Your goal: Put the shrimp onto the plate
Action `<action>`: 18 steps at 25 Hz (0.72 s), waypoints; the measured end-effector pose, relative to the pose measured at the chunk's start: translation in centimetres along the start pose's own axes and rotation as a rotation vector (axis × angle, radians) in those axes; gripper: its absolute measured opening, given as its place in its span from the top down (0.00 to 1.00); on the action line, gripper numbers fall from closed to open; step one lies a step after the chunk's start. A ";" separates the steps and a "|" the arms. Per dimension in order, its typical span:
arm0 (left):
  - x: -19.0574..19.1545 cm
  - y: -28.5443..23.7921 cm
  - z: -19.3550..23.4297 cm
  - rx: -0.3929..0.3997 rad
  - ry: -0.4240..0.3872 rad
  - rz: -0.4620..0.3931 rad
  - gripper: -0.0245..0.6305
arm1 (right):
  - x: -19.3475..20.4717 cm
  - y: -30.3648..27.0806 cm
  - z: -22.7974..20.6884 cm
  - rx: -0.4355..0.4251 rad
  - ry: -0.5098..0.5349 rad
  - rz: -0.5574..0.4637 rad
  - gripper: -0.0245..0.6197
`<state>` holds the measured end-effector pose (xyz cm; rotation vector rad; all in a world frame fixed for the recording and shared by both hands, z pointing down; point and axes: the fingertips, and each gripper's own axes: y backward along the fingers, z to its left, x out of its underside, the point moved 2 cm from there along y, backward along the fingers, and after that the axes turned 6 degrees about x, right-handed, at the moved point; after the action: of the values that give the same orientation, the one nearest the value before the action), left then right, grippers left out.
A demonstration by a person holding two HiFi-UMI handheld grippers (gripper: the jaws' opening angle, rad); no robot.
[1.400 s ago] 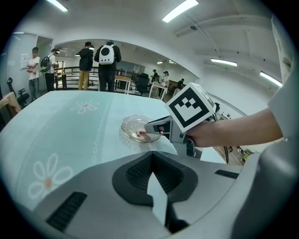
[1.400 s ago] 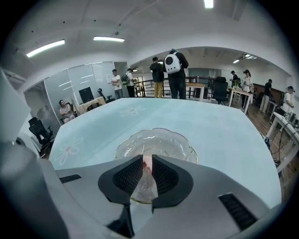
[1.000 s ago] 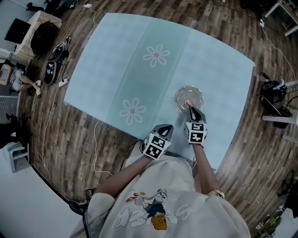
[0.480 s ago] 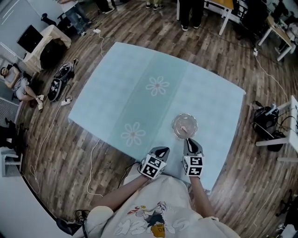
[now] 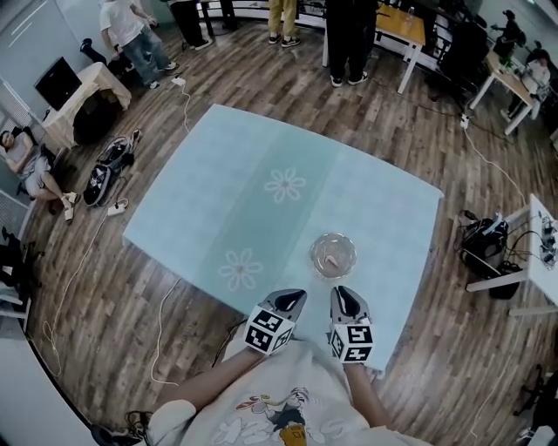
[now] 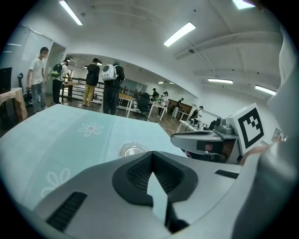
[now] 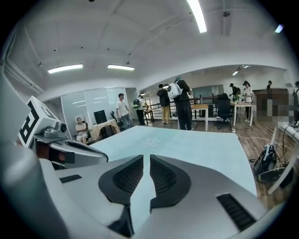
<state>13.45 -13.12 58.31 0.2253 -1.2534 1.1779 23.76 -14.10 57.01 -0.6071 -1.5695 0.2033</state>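
A small clear glass plate (image 5: 333, 254) stands on the pale blue table (image 5: 261, 157) near its front right. A pink shrimp (image 5: 330, 260) lies in it. My right gripper (image 5: 343, 294) hangs just short of the plate, over the table's near edge, its jaws shut to a thin slit with nothing between them (image 7: 149, 156). My left gripper (image 5: 288, 300) is beside it on the left, shut and empty (image 6: 150, 154). The left gripper view shows the plate (image 6: 132, 149) just past its jaws. In the right gripper view the plate is hidden.
Two flower prints (image 5: 285, 185) mark the tablecloth's darker middle band. Several people stand by desks (image 5: 397, 22) beyond the table's far side. Bags and cables (image 5: 109, 170) lie on the wood floor at the left, more gear (image 5: 484, 244) at the right.
My right gripper has drawn back from the plate toward the person, leaving the shrimp in it. The left gripper also moved back a little, and the head view now takes in more of the room.
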 end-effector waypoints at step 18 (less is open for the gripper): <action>-4.8 4.1 -3.4 -0.002 -0.071 -0.167 0.95 | -4.5 5.8 4.7 -0.033 0.041 -0.147 0.93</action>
<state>13.06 -11.60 51.36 0.3660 -1.2715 1.0329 20.62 -10.33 49.78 -0.5156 -1.5730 0.0546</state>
